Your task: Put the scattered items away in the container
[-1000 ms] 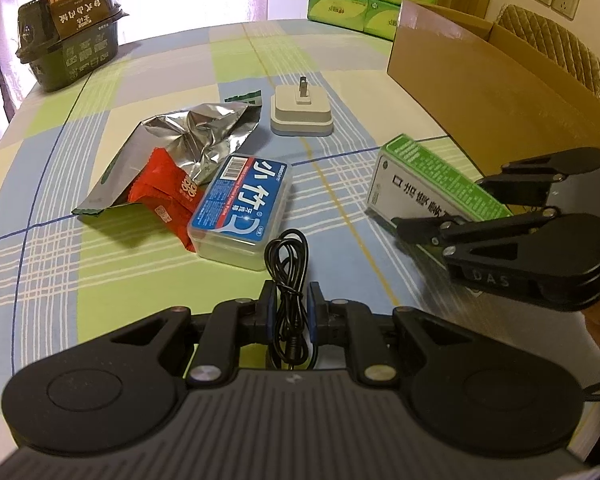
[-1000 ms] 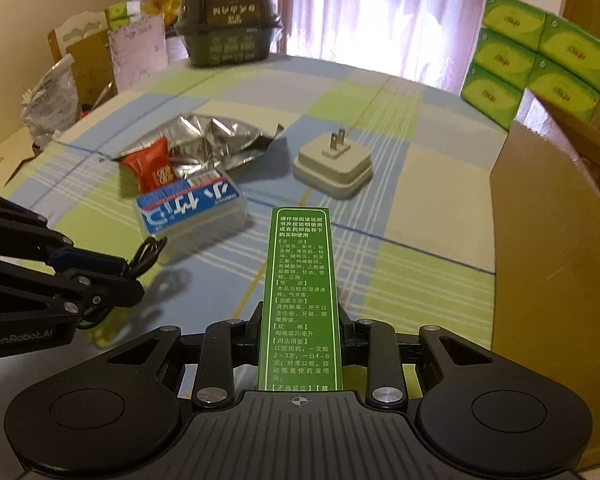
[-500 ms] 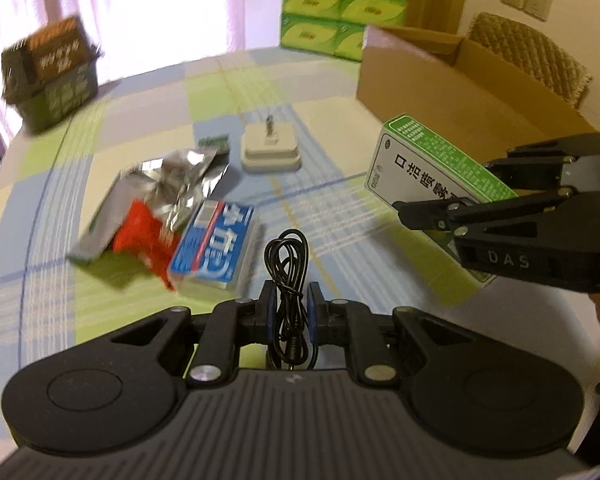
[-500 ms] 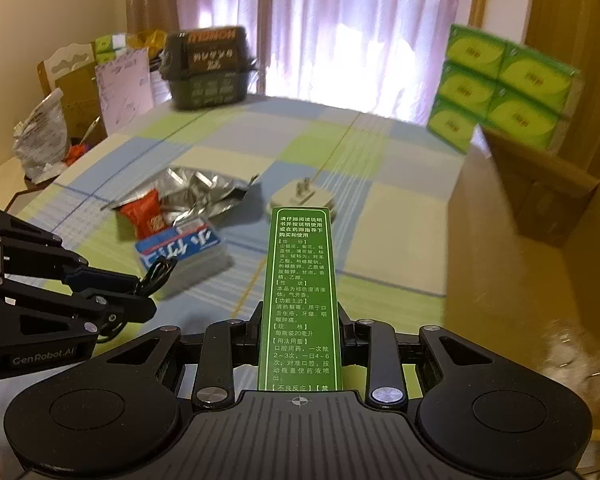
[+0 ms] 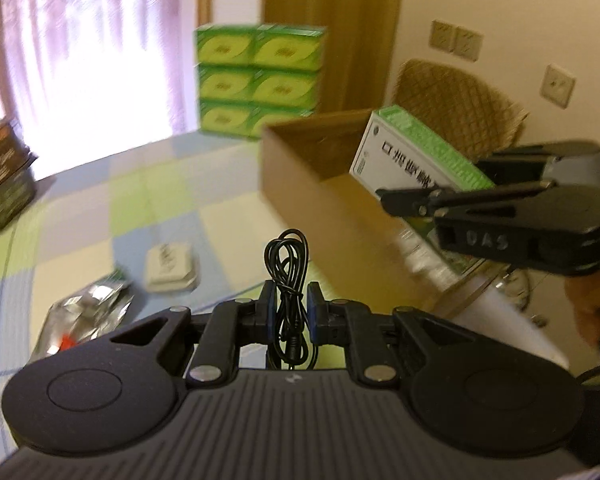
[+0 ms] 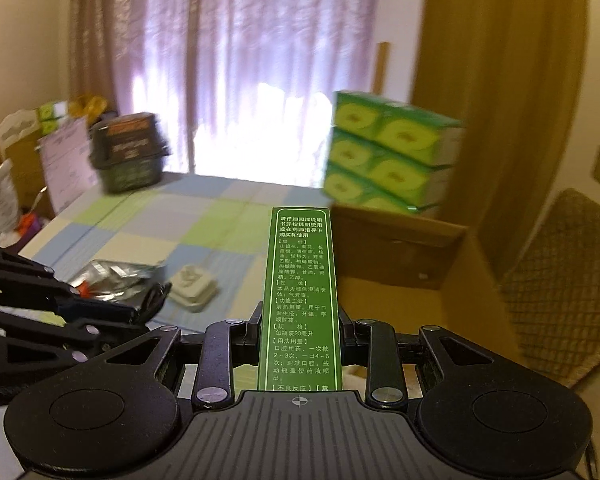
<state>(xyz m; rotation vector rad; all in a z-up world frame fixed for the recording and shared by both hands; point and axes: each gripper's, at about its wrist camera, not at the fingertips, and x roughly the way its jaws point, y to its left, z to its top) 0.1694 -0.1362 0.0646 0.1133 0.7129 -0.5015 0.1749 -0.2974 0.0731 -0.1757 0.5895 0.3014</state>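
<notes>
My left gripper (image 5: 288, 312) is shut on a coiled black cable (image 5: 287, 276), held up in the air over the table. My right gripper (image 6: 300, 320) is shut on a green and white medicine box (image 6: 300, 300), which also shows at the right of the left wrist view as the medicine box (image 5: 412, 160), raised beside the open cardboard box (image 5: 320, 176). The cardboard box (image 6: 420, 280) lies just ahead and to the right of the right gripper. On the tablecloth below lie a white plug adapter (image 5: 170, 266) and a silver foil bag (image 5: 88, 308).
Stacked green tissue boxes (image 5: 258, 80) stand behind the cardboard box. A dark green carton (image 6: 130, 156) sits at the far left of the table. A wicker chair (image 5: 456, 108) stands to the right, past the table edge. A person's hand (image 5: 596, 308) holds the right gripper.
Both grippers have risen and swung toward the cardboard box, carrying the cable and the medicine box. The table items now appear lower and farther away.
</notes>
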